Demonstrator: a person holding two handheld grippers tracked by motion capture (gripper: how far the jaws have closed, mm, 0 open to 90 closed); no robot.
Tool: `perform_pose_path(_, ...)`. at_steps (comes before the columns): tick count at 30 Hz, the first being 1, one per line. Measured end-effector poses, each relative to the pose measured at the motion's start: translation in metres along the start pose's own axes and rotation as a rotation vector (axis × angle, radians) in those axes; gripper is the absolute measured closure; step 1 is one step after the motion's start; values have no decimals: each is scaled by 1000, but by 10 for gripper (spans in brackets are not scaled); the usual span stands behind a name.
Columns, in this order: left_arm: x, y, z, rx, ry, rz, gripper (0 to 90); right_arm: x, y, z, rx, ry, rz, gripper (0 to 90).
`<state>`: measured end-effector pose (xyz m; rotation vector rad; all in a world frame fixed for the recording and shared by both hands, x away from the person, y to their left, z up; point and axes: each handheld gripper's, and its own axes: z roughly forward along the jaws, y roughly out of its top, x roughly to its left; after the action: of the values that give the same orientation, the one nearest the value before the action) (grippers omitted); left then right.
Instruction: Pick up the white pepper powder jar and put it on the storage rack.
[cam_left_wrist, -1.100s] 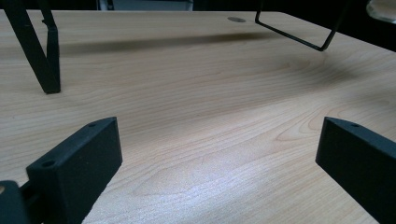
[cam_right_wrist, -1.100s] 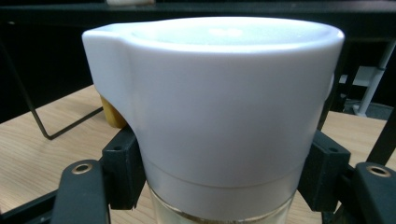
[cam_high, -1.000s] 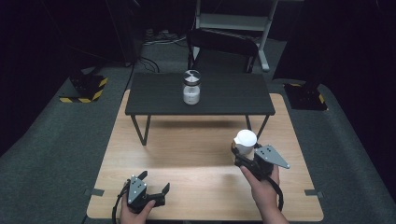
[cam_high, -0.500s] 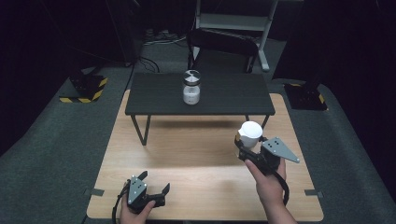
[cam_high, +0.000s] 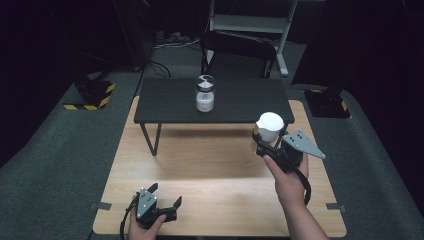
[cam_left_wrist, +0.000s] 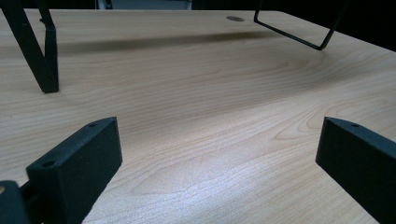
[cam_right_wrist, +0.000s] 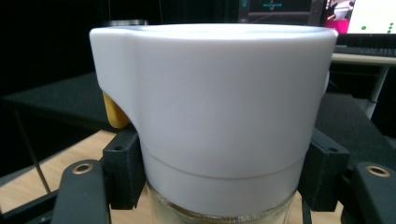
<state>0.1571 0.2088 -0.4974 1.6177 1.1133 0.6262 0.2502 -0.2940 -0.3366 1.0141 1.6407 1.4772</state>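
Scene: a pale wooden worktop (cam_high: 210, 170) seen from above, with a low black shelf (cam_high: 235, 100) standing on thin black legs across its far half.

Right hand-held gripper (cam_high: 266, 141): held in the air above the right part of the worktop, in front of the shelf's right end. Its two black jaws are closed on a jar with a white lid.

White-lidded jar (cam_high: 269, 127): gripped low on its sides, upright, with the wide white lid on top. In the right gripper view the lid (cam_right_wrist: 215, 102) is large and close, a jaw pressing on each side below it, clear glass showing beneath, and a small yellow part at the lid's left edge.

Left hand-held gripper (cam_high: 161, 205): resting low at the near left edge of the worktop, held by the person's left hand. Its jaws stand wide apart with nothing between them; the left gripper view shows bare wood grain between the two black jaws.

Second jar (cam_high: 205, 93): a glass jar with white contents, standing upright near the middle of the black shelf, well apart from both grippers.

Background: a dark chair (cam_high: 239, 50) behind the shelf, grey carpeted floor around.
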Motion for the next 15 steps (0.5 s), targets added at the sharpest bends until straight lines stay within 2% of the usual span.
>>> perform_pose_path(7,0,1,1,4,-3,3,7,-1,14,12,-18,-10,-11,307)
perform_pose_path(15,2,1,1,2,-6,1,7,-3,26,35,-20,-27,1,308)
